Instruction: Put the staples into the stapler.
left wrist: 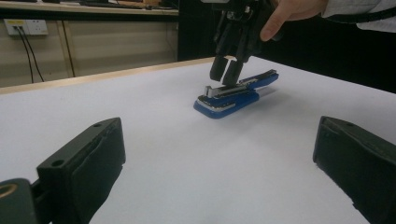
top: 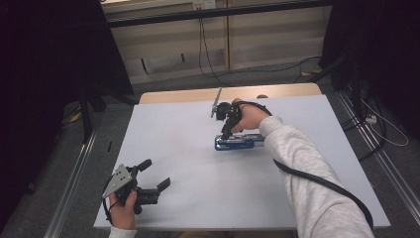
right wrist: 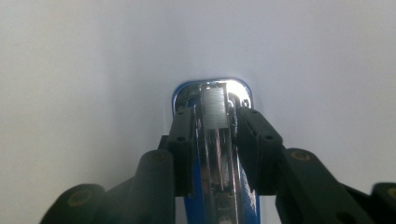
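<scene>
A blue stapler (top: 238, 142) with a chrome metal magazine is seen lying flat near the middle of the white counter (top: 198, 198), its silver staple channel exposed on top. The right hand-held gripper (top: 226, 133) is pointed down onto it, and its black jaws are closed against the two sides of the metal magazine near the stapler's front end. The left hand-held gripper (top: 155, 174) is held low at the counter's near left corner, jaws spread wide and gripping nothing, well apart from the stapler.
</scene>
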Tool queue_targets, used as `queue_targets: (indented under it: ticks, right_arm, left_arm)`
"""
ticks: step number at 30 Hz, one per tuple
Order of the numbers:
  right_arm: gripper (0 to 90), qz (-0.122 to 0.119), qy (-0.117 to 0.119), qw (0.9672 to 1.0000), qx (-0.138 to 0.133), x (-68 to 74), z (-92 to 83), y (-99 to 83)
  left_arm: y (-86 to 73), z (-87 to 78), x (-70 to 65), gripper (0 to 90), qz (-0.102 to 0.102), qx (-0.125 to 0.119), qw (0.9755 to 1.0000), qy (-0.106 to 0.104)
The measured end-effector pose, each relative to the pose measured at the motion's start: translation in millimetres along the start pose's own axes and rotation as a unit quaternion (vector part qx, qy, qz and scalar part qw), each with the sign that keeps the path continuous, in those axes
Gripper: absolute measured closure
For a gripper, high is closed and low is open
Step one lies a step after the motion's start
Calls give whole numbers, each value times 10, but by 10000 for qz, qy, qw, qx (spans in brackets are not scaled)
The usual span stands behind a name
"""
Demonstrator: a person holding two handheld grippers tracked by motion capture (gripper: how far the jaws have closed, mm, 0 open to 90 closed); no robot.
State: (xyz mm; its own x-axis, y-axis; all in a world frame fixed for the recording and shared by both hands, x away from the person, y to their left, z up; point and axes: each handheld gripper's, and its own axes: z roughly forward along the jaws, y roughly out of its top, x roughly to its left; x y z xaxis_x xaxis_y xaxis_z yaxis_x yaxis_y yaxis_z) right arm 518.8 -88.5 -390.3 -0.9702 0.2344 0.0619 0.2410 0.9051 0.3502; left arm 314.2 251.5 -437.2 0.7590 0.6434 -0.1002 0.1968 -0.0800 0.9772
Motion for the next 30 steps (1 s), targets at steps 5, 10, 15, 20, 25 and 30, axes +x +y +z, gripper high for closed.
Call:
queue_targets:
  ticks: [5, 10, 15, 20, 25, 30]
  right_arm:
    - [536, 442, -174, 9983, -348, -65, -105, -195]
    - [464, 681, -267, 9964, -427, -52, -168, -383]
    - [391, 860, -366, 9933, -687, -55, -222, -544]
    - [243, 1202, -544, 9867, -950, -24, -282, -818]
    - [206, 1408, -656, 9823, -1044, 10, -341, -1003]
    - [154, 1703, -859, 9735, -1259, 86, -421, -1277]
  left_arm:
    - [5, 17, -12, 23, 30, 25, 10000, 6]
    - [10, 64, -3, 23, -35, 104, 9999, -23]
    - [40, 118, -30, 23, -1, 165, 9999, -40]
    - [102, 225, -50, 23, -9, 284, 9995, -154]
    - [145, 389, -64, 23, -89, 443, 9988, -205]
    - [150, 533, -76, 23, -206, 575, 9976, -316]
